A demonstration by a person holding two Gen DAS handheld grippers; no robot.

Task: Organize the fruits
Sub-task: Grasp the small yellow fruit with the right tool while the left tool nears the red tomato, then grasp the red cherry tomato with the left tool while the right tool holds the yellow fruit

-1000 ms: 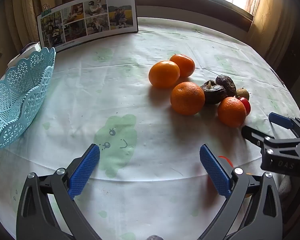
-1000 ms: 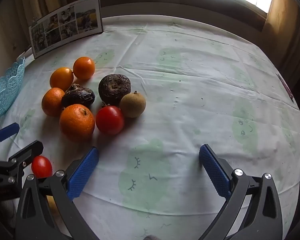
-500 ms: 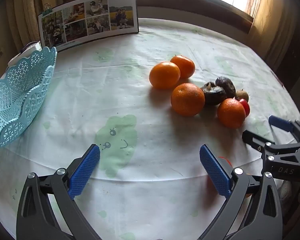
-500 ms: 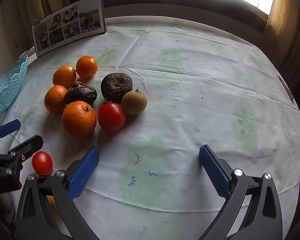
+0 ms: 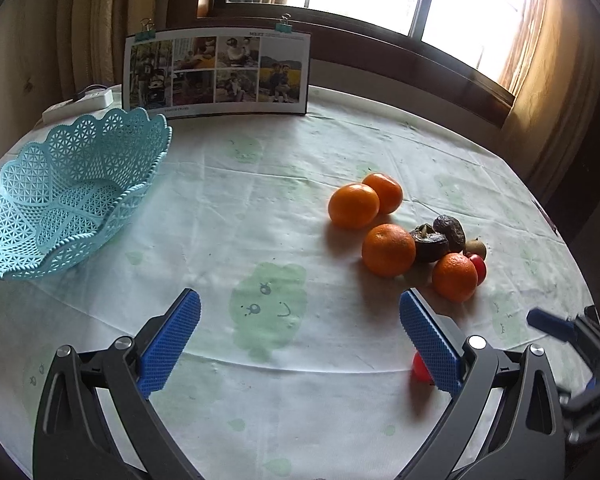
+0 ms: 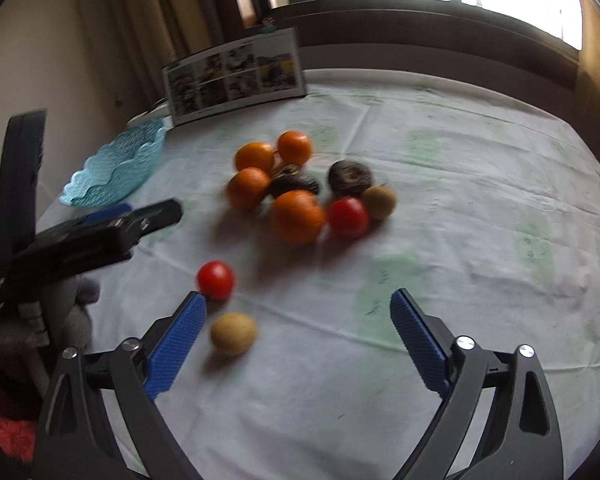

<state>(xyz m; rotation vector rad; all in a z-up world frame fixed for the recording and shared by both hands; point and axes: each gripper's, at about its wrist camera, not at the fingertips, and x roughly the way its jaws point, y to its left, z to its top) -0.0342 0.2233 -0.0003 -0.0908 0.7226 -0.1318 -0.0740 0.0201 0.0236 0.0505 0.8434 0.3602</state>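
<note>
Both the left gripper [image 5: 300, 330] and right gripper [image 6: 298, 330] hover with fingers spread wide, holding nothing. Nearest lie a tan fruit [image 6: 233, 333] and red tomato [image 6: 215, 280]; farther, clustered oranges [image 6: 297, 216]; far left, the empty blue basket [image 5: 66, 196].

L gripper [image 5: 300, 324] jaws wide apart, empty, over tablecloth [image 5: 260, 200]. Blue lattice basket [image 5: 60, 196] far left. Oranges [image 5: 388, 250] + dark fruits [image 5: 440, 238] clustered right; R gripper [image 5: 568, 332] at edge.
</note>
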